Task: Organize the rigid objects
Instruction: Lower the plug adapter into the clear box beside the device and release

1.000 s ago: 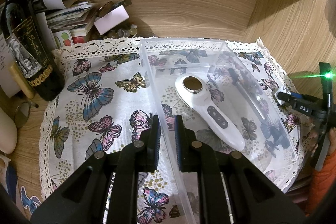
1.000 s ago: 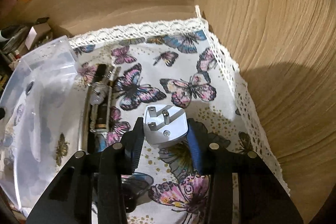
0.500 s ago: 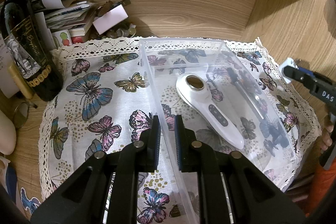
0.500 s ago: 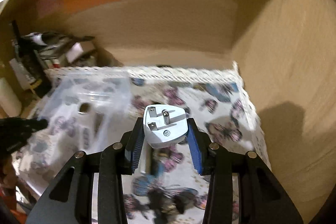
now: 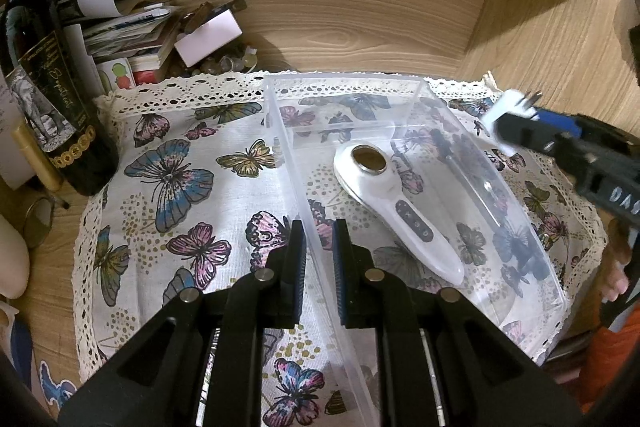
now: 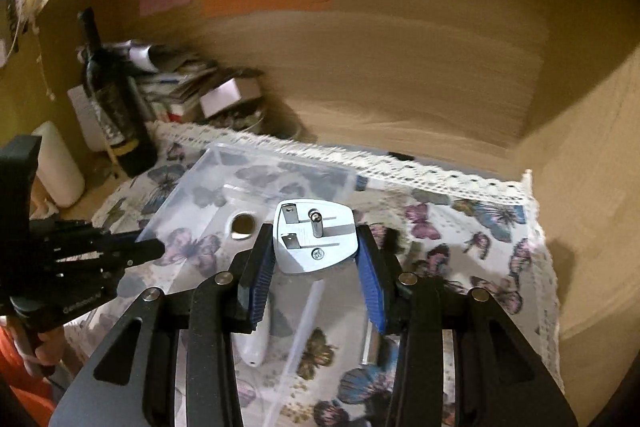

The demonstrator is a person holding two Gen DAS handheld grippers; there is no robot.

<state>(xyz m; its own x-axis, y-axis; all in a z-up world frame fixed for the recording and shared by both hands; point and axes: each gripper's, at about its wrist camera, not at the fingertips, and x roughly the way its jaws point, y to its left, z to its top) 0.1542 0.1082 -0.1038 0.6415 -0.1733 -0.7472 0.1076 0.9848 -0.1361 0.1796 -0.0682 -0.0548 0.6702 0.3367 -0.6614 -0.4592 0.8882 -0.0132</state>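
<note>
The right gripper (image 6: pixel 316 259) holds a white three-pin plug (image 6: pixel 315 236) between its blue-padded fingers (image 6: pixel 370 283), pins facing up, at the centre of the right wrist frame, raised above the clear plastic bin (image 6: pixel 192 187). In the left wrist view the plug (image 5: pixel 505 115) appears at the right edge, above the bin's right wall.

The left gripper (image 5: pixel 319 255) sits at lower centre with its fingers (image 5: pixel 298 263) set narrow, one on each side of the left wall of the clear plastic bin (image 5: pixel 316 263); contact with the wall cannot be confirmed.

Inside the bin lies a white handheld device (image 5: pixel 394 209), diagonal, round head toward the upper left. The bin rests on a butterfly-print cloth (image 5: pixel 180 195). A dark bottle (image 5: pixel 60 107) stands at the left edge, beside a stack of papers (image 5: pixel 132 27)
</note>
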